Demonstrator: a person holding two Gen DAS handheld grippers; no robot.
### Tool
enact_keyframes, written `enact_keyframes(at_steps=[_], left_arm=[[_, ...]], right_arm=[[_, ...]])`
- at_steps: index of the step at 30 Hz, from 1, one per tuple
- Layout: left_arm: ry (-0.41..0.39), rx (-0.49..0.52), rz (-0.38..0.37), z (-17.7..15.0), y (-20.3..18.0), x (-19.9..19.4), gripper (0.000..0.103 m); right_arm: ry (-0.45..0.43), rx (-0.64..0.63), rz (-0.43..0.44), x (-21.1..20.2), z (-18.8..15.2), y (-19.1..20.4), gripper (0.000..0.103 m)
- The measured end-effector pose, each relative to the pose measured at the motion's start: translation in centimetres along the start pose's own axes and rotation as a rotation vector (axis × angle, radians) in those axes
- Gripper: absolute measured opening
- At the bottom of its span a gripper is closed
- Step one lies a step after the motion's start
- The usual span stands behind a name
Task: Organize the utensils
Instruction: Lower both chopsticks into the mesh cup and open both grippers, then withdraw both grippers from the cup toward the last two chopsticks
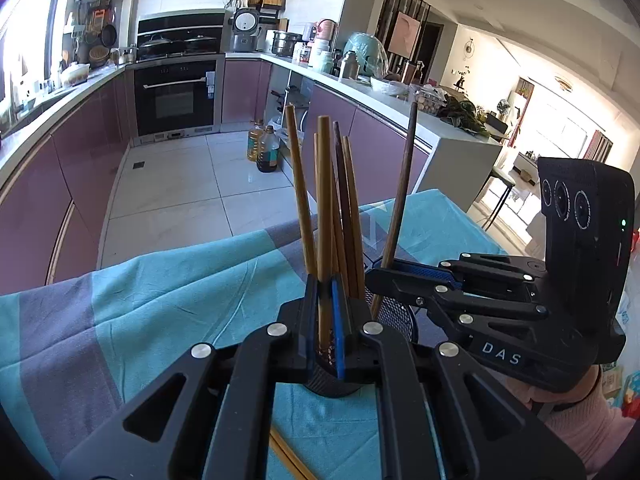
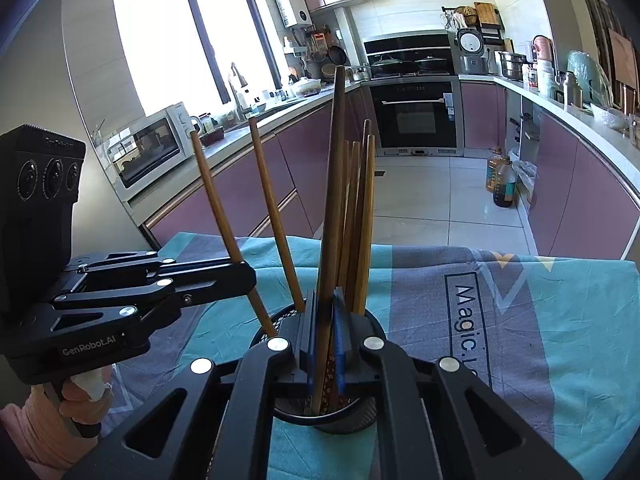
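Observation:
A black mesh utensil holder stands on the cloth-covered table and holds several wooden chopsticks upright. My left gripper is shut on a light wooden chopstick that stands in the holder. My right gripper is shut on a dark brown chopstick, its lower end inside the holder. In the left wrist view the right gripper comes in from the right and grips that dark chopstick. In the right wrist view the left gripper comes in from the left, holding its chopstick.
A blue and grey tablecloth covers the table. Loose chopsticks lie on it under my left gripper. Beyond the table edge are the tiled kitchen floor, oil bottles, purple cabinets and an oven.

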State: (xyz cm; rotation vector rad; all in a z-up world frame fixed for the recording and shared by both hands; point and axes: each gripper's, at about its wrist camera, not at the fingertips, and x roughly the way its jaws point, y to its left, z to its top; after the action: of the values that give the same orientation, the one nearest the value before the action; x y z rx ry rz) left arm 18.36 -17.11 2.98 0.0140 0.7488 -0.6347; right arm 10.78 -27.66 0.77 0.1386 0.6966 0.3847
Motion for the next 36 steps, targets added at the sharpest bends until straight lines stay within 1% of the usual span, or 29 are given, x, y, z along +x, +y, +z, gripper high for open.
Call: enact_keyframes(at_steps=[7, 9, 11, 13, 16, 18, 20, 22, 23, 24, 27, 29, 31, 33, 36], left_arm=[[0.004, -0.026, 0.012, -0.7, 1.0, 0.3, 0.008], [-0.003, -0.032, 0.009, -1.1, 1.4, -0.2, 0.011], [-0.017, -0.040, 0.014, -1.4, 1.6, -0.7, 0.018], [-0.038, -0.044, 0.029, -1.9, 1.9, -1.3, 0.023], [-0.069, -0.045, 0.046, -2.7, 2.3, -2.6, 0.027], [-0.098, -0.044, 0.064, -3.4, 2.5, -3.8, 0.033], [-0.126, -0.042, 0.092, -4.3, 2.5, -5.1, 0.043], [-0.143, -0.037, 0.122, -5.2, 2.7, -5.9, 0.045], [-0.147, -0.036, 0.134, -5.7, 2.8, -6.3, 0.046], [-0.150, -0.036, 0.146, -6.1, 2.9, -6.6, 0.047], [-0.152, -0.042, 0.168, -7.8, 3.3, -7.4, 0.058], [-0.159, -0.060, 0.195, -8.8, 3.6, -7.9, 0.068], [-0.154, -0.080, 0.205, -9.7, 4.2, -8.2, 0.072], [-0.145, -0.091, 0.230, -10.7, 4.6, -8.3, 0.076], [-0.132, -0.107, 0.257, -11.8, 5.0, -8.4, 0.085]], right_arm=[[0.001, 0.007, 0.004, 0.1, -0.1, -0.1, 0.010], [-0.001, 0.005, 0.007, 0.0, -0.2, 0.0, 0.011], [-0.001, 0.002, 0.012, -0.1, -0.4, 0.0, 0.013], [-0.003, -0.003, 0.018, -0.4, -0.7, 0.2, 0.014], [-0.011, -0.011, 0.027, -1.2, -1.2, 0.5, 0.020], [-0.021, -0.025, 0.039, -1.9, -1.6, 1.0, 0.021], [-0.032, -0.047, 0.066, -2.8, -2.1, 1.9, 0.024], [-0.037, -0.075, 0.089, -3.5, -2.7, 2.9, 0.030], [-0.036, -0.091, 0.102, -3.7, -3.0, 3.5, 0.031], [-0.030, -0.105, 0.116, -3.8, -3.4, 4.1, 0.031], [0.002, -0.135, 0.146, -3.5, -4.7, 5.5, 0.034], [0.027, -0.146, 0.148, -2.9, -5.6, 6.3, 0.038], [0.067, -0.147, 0.152, -1.8, -6.7, 6.9, 0.039], [0.106, -0.147, 0.148, -0.7, -7.7, 7.4, 0.039], [0.161, -0.154, 0.122, 1.2, -9.1, 7.9, 0.039]])
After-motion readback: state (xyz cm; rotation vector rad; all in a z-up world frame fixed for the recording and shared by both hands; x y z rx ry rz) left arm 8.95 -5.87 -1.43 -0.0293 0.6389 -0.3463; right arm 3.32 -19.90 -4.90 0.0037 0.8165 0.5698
